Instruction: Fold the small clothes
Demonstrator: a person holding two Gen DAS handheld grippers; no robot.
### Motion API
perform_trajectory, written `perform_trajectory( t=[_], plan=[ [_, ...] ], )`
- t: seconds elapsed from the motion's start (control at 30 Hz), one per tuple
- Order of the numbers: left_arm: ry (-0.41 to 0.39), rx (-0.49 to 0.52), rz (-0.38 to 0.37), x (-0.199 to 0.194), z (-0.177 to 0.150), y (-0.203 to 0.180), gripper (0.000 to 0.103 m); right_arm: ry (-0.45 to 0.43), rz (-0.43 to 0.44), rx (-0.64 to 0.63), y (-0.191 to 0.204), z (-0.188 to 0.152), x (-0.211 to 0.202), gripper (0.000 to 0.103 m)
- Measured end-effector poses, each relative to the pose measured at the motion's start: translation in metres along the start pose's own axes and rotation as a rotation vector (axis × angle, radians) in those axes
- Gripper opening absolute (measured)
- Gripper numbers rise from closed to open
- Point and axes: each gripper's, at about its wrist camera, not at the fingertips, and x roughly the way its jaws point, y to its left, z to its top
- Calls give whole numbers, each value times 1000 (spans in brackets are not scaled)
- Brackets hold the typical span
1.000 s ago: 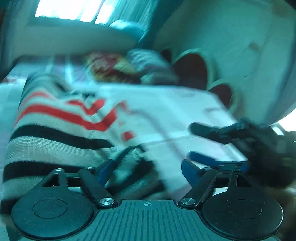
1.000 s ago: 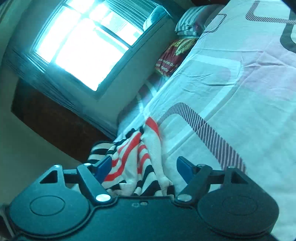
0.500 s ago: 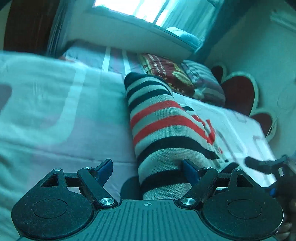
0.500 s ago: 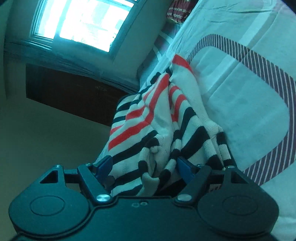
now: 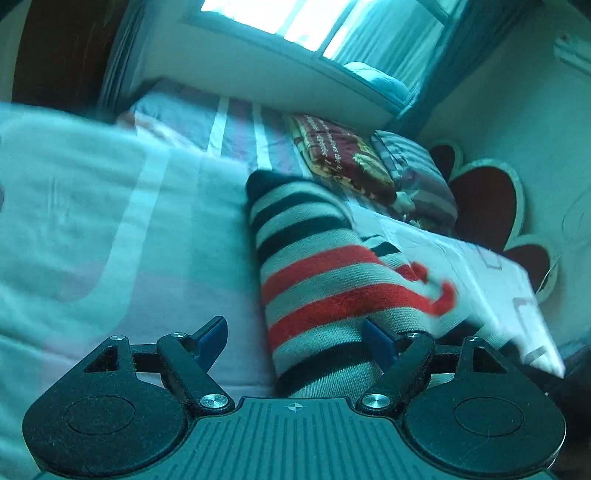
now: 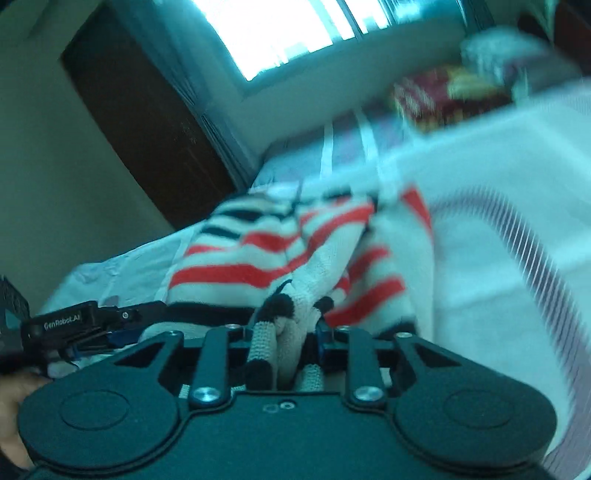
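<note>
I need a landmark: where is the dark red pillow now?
In the left wrist view, the dark red pillow lies at the bed's far end below the window, beside a striped pillow.

I see a sweater [image 5: 317, 280] striped cream, black and red, on a pale, possibly pink-blocked bedsheet [image 5: 92, 221]

Right gripper [image 6: 286, 332] closing, apparently pinching; left gripper [image 5: 295, 338] spread.

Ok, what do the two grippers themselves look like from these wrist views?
Both are matte black. The left gripper has a ribbed centre plate with a small crosshair mark, round discs on each side, silver pivot screws, angled link arms and blue finger pads. The right gripper is built the same but with a smooth plate. In the right wrist view the left gripper's side reads GenRobot.AI in pale lettering.
</note>
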Motion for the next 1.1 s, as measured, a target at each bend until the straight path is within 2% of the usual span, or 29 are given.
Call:
perform_trajectory(
  t=[0.07, 0.13, 0.17, 0.2, 0.23, 0.27, 0.43, 0.53, 0.6, 0.63, 0.67, 0.8, 0.83, 0.9, 0.97, 1.0, 1.03, 1.1],
  plan=[
    [-5, 40, 2, 2, -1, -12, 80, -79, -13, -69, 3, 6, -23, 24],
    [25, 78, 28, 13, -7, -23, 80, -86, -48, -47, -10, 2, -24, 24],
    [47, 100, 47, 20, -10, -29, 80, -24, -81, -11, -22, -2, -8, 24],
    [48, 108, 52, 25, -13, -32, 80, 74, -96, 44, -37, -9, 11, 24],
    [44, 89, 49, 25, -13, -33, 80, 100, -87, 85, -48, -16, 20, 24],
    [43, 76, 49, 24, -13, -32, 80, 70, -58, 109, -53, -18, 17, 24],
    [43, 86, 26, 17, -12, -26, 80, 77, 10, 187, -61, -16, 8, 31],
    [42, 120, 37, 11, -12, -25, 80, 57, 46, 287, -75, -20, -8, 36],
    [44, 128, 31, 7, -12, -23, 80, 50, 52, 334, -78, -27, -17, 32],
    [42, 129, 34, 5, -13, -22, 80, 65, 74, 359, -78, -30, -15, 24],
    [42, 127, 36, 3, -13, -20, 80, 69, 88, 368, -74, -32, -11, 22],
    [32, 137, 71, -7, -12, -13, 80, 48, 175, 383, -63, -27, -15, 21],
    [34, 150, 82, -8, -13, -12, 80, 53, 156, 366, -62, -27, -15, 21],
    [36, 180, 106, -14, -16, -11, 80, 110, 7, 342, -71, -35, -6, 22],
    [23, 182, 112, -28, -18, -10, 80, 84, 47, 369, -84, -42, -16, 21],
    [6, 190, 96, -37, -21, -11, 80, 59, 26, 347, -81, -40, -28, 25],
    [-14, 196, 82, -46, -23, -13, 80, 8, -10, 307, -74, -39, -43, 32],
    [-43, 212, 49, -57, -28, -22, 80, -115, -64, 192, -55, -34, -70, 24]
  ],
)
